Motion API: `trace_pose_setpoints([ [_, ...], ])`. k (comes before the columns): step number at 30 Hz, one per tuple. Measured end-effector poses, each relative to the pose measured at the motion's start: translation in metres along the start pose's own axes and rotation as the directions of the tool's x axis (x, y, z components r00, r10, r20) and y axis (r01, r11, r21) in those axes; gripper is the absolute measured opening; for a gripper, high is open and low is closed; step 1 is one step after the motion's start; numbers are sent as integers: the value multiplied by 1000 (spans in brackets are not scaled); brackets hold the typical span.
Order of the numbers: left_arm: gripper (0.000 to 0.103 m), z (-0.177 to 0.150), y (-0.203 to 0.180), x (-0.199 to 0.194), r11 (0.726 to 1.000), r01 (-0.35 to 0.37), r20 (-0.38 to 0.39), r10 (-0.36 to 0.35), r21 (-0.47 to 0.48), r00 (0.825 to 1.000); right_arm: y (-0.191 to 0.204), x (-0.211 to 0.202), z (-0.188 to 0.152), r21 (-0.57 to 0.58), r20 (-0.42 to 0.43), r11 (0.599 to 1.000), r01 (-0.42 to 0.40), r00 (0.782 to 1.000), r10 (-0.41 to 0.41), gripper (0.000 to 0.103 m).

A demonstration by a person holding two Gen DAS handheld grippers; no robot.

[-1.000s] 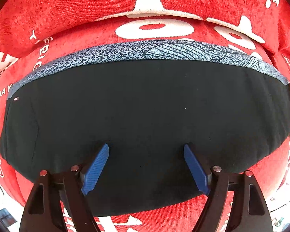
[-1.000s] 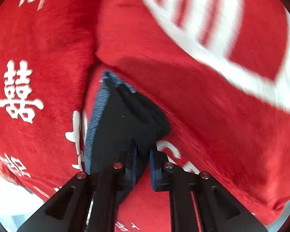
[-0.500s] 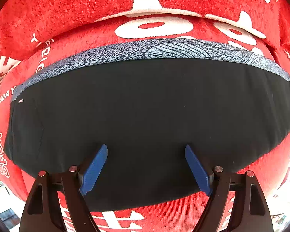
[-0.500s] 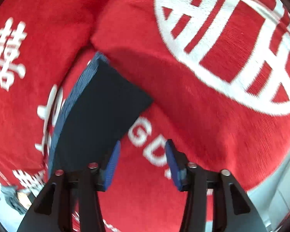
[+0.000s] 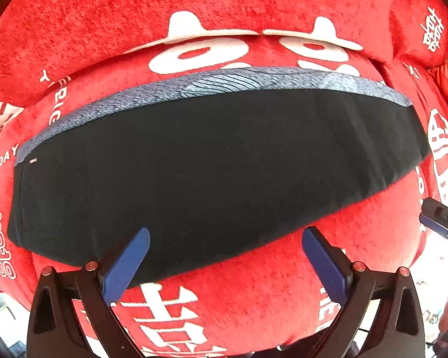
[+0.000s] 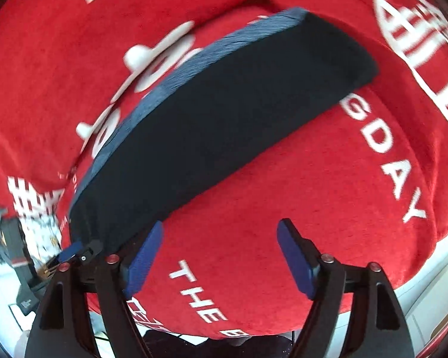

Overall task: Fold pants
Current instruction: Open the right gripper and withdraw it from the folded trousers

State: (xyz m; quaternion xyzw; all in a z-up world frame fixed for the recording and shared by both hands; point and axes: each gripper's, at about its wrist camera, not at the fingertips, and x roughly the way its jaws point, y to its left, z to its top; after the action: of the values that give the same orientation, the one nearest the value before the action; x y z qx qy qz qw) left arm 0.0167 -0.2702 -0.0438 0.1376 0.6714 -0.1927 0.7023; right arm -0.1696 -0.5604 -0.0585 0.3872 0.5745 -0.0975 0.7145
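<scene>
folded pants lie crosswise ahead of both open claws

the pants (image 5: 212,161), black with a grey patterned waistband (image 5: 224,82) along their far edge, lie as a flat folded band on the red printed cover (image 5: 254,292) of a cushioned seat. in the left wrist view the band's long axis runs side to side across the frame, so it lies square across the line the left gripper (image 5: 225,253) points along. that gripper looks down on the near edge, its jaws opening to their widest, blue pads clear of the cloth and nothing between them.

the right gripper (image 6: 219,246) hangs off the pants' near long edge, over bare red cover; from there the band (image 6: 224,113) slants from lower left to upper right. its jaws are also opening, empty, the left pad just beside the hem.

judged from this, the left gripper is the nearer to the cloth; any further fold would go across the long axis, end to end
</scene>
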Motion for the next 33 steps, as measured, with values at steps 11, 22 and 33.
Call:
trace_pose_setpoints([
  [11,102,-4,-21,1,999,0,-36,1,43,999,25,8,-16,-98,-16,992,76,997,-78,86],
  [22,102,19,-76,12,999,-35,-77,38,33,996,-24,10,19,-49,-106,997,54,993,-59,86],
  [33,102,51,-134,19,997,-59,-75,62,47,995,-97,-8,77,83,-87,995,-46,995,54,86],
])
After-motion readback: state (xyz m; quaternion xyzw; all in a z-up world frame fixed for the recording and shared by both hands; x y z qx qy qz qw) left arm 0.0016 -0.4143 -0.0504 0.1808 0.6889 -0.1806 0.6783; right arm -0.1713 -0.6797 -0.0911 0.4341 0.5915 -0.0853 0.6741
